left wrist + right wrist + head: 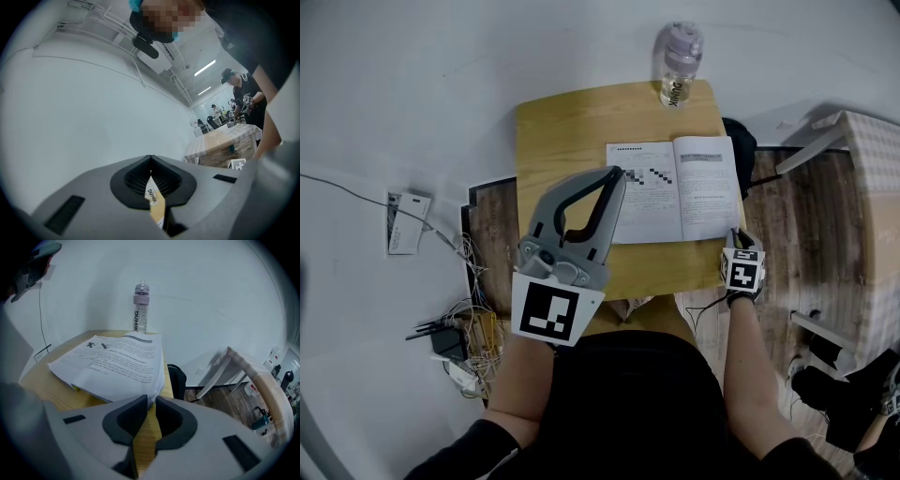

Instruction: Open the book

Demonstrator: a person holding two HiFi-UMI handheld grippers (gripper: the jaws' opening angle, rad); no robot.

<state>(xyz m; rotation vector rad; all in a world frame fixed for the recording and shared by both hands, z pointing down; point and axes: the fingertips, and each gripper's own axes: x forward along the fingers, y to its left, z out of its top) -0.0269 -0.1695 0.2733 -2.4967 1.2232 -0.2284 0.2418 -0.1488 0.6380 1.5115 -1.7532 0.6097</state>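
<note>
One wooden surface (572, 131) by white wall carries an open book (675, 187); left hand-held gripper (150, 161) pressed together, right hand-held gripper (151, 401) slightly spread.

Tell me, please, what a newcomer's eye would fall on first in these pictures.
The left gripper, raised close to the head camera with jaws together, fills the middle of the head view. Behind it a book lies open on the small wooden table, a clear bottle standing at the table's far edge. The right gripper, jaws slightly apart, points at the book's near right corner.
</note>
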